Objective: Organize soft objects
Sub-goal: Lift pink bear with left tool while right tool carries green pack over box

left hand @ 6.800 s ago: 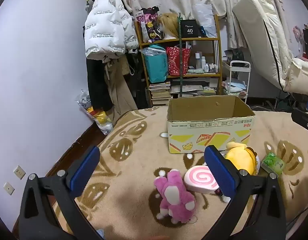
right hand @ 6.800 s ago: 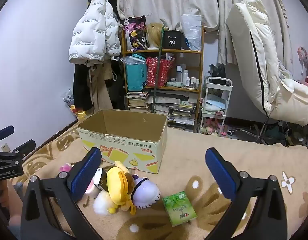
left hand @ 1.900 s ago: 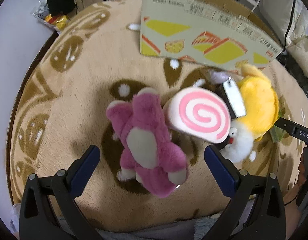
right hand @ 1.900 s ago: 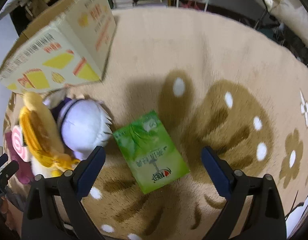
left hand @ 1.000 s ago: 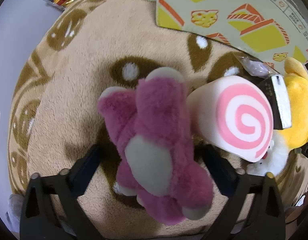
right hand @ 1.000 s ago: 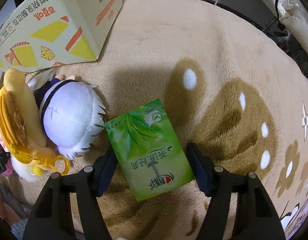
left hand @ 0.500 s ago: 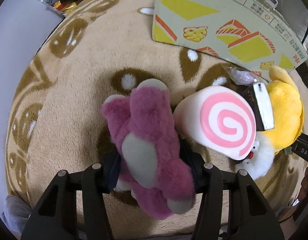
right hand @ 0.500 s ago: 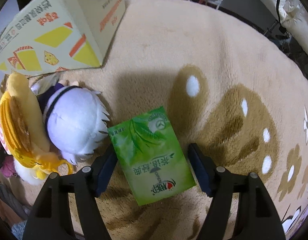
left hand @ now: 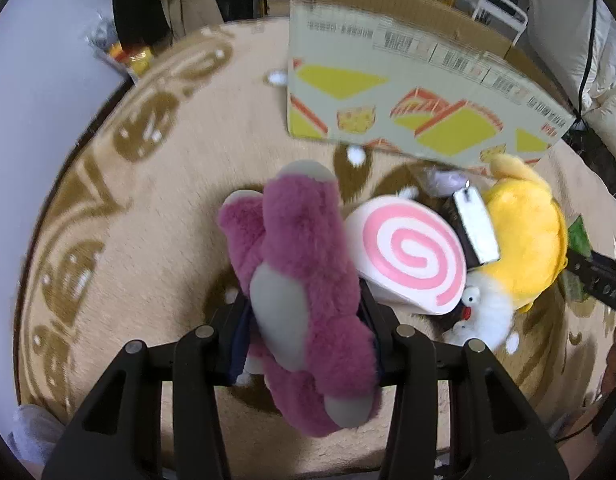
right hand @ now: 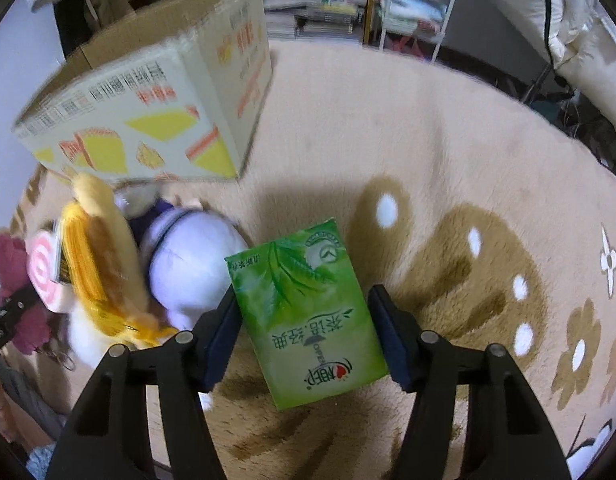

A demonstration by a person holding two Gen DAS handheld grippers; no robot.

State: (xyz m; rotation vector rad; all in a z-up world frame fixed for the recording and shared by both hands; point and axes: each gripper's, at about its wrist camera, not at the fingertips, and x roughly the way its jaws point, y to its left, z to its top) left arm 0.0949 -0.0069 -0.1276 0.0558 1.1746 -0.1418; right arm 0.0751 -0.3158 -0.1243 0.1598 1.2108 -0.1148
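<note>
Just starting: left gripper [left hand: 304, 320] squeezing the pink plush [left hand: 304, 280], right gripper [right hand: 304, 320] pinching the green tissue pack [right hand: 308, 312]; lying beside the cardboard box [left hand: 408, 92], still awaiting everything.

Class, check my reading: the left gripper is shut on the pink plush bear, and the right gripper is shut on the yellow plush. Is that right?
Not quite. The left gripper is shut on the pink plush bear, but the right wrist view shows the right gripper shut on the green tissue pack, not the yellow plush.
</note>
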